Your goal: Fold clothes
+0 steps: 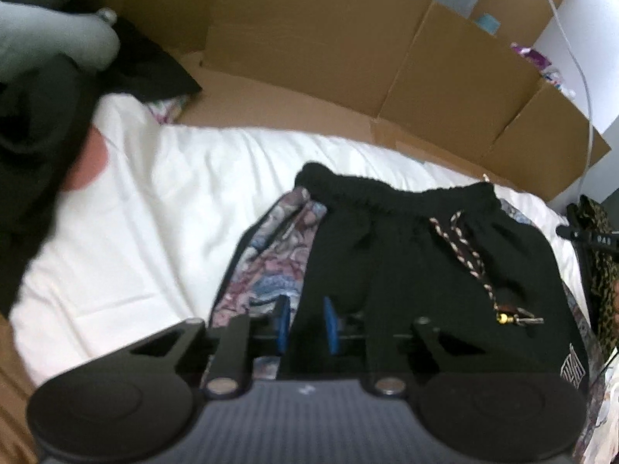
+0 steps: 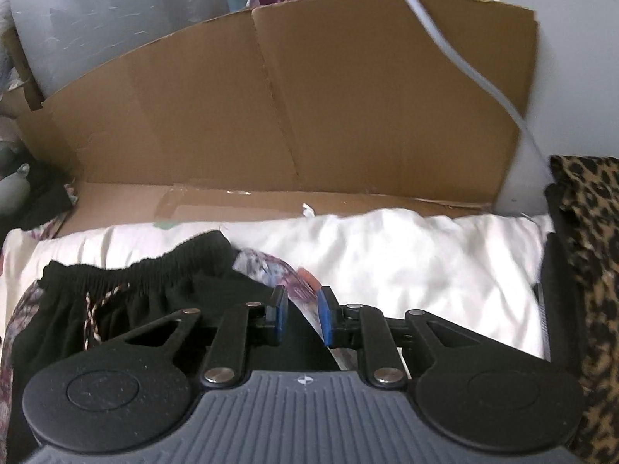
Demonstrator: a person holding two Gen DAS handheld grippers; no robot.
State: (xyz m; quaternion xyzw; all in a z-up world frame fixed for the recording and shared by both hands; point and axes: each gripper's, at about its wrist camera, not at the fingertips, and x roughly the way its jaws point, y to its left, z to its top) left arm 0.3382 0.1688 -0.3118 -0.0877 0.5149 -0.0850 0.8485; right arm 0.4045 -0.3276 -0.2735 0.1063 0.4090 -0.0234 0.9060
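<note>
Black shorts (image 1: 406, 255) lie flat on the white bedding (image 1: 154, 212), waistband toward the cardboard wall (image 1: 309, 58), with a braided drawstring (image 1: 470, 255) trailing across the front. A paisley-patterned garment (image 1: 267, 263) lies beneath, showing at both sides.

Left tool (image 1: 305, 324): blue pads slightly parted, over the shorts' left edge; whether cloth is pinched cannot be told. Right tool (image 2: 301, 315): pads slightly parted at the shorts' right edge, over patterned cloth (grip likewise unclear).

Surroundings: a dark clothing heap (image 1: 35, 116) with a grey item crowds the bedding's left end. Leopard-print fabric (image 2: 595, 255) borders the right side. A white cable (image 2: 464, 65) hangs across the cardboard.
</note>
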